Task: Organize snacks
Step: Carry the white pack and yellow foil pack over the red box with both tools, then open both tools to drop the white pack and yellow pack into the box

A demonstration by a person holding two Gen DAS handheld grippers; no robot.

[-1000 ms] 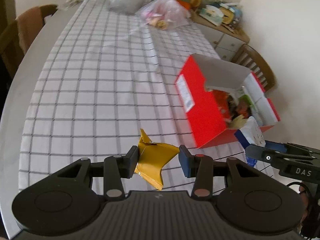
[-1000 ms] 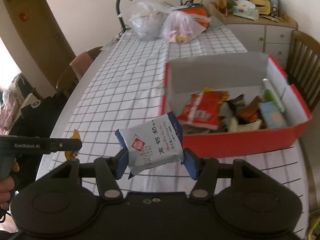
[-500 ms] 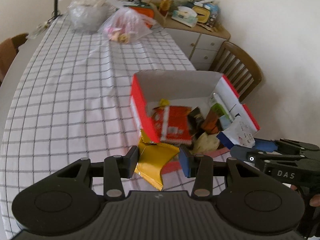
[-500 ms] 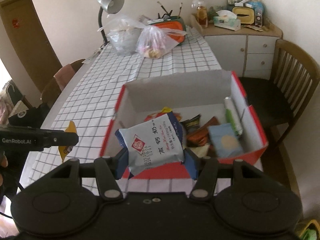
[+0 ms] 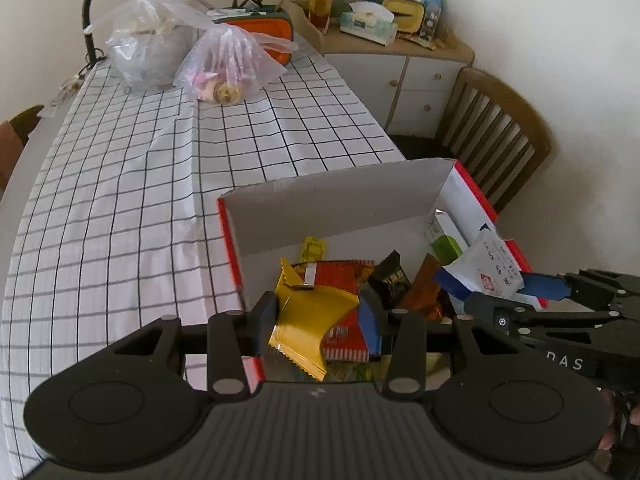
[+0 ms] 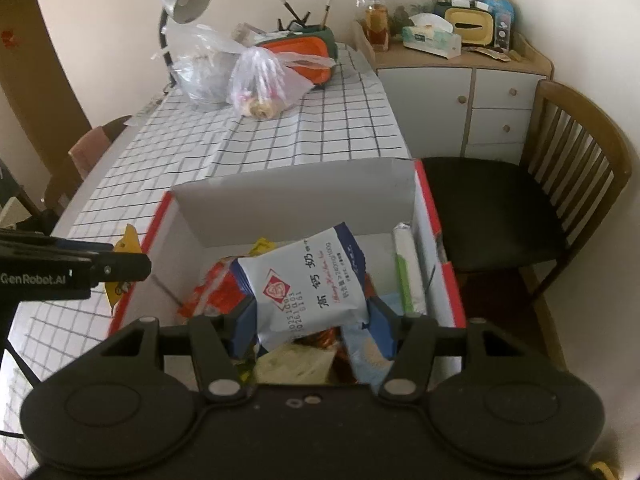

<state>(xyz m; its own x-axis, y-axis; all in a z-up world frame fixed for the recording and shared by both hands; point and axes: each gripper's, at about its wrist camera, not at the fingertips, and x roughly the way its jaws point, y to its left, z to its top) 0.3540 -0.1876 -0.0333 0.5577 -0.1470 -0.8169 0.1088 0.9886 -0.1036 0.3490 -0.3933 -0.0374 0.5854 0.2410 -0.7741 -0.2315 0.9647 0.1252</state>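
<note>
A red cardboard box [image 5: 230, 232] [image 6: 424, 196] with a white inside stands on the checked tablecloth and holds several snack packets. My left gripper [image 5: 318, 318] is shut on a yellow snack packet [image 5: 310, 320] and holds it over the box's left part. My right gripper [image 6: 308, 320] is shut on a white and blue packet [image 6: 308, 284] and holds it over the middle of the box. The right gripper with its packet [image 5: 486, 270] also shows at the right of the left wrist view. The yellow packet [image 6: 128, 240] shows at the left of the right wrist view.
Two clear plastic bags [image 5: 224, 68] and an orange case [image 5: 272, 36] lie at the table's far end beside a desk lamp [image 6: 182, 0]. A wooden chair [image 6: 560, 184] stands right of the box. A cabinet [image 6: 460, 84] with clutter stands behind.
Both grippers have moved forward and to the right with their packets, from over the bare cloth to above the open box.
</note>
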